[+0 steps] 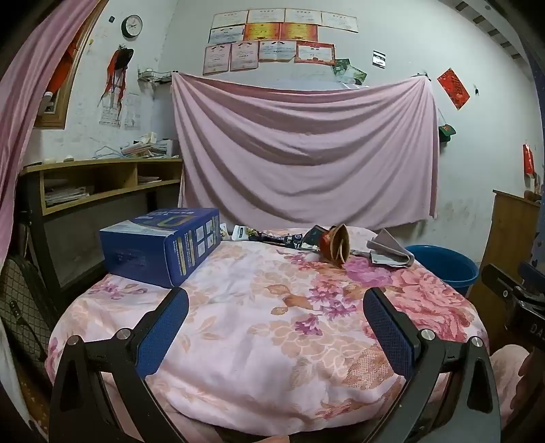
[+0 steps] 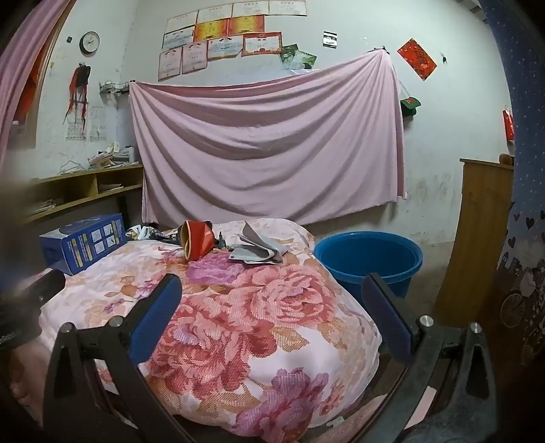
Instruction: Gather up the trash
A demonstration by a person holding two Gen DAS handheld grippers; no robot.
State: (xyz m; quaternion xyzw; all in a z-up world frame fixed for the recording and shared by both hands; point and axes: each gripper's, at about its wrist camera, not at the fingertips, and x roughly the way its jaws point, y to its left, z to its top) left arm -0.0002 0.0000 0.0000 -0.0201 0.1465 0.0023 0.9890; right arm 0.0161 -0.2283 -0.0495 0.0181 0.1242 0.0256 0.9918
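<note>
both grippers are hovering over the near edge of a flowered quilt (image 1: 259,334), the left gripper (image 1: 276,318) and right gripper (image 2: 270,311) each standing wide open with nothing between the fingers. the trash is lying along the far edge: a blue box (image 1: 163,247) at the far left corner, wrappers (image 1: 272,235), a crushed red cup (image 2: 197,243) and folded paper (image 2: 257,250). a blue tub (image 2: 369,257) is sitting just beyond the right edge.

A pink sheet (image 1: 306,150) hangs on the white wall (image 1: 477,51), certificates (image 1: 272,37) above it, a clock (image 1: 131,26) at 11 o'clock, wooden shelves (image 1: 102,180) at 9 o'clock, a wooden cabinet (image 2: 477,238) at 3 o'clock.
</note>
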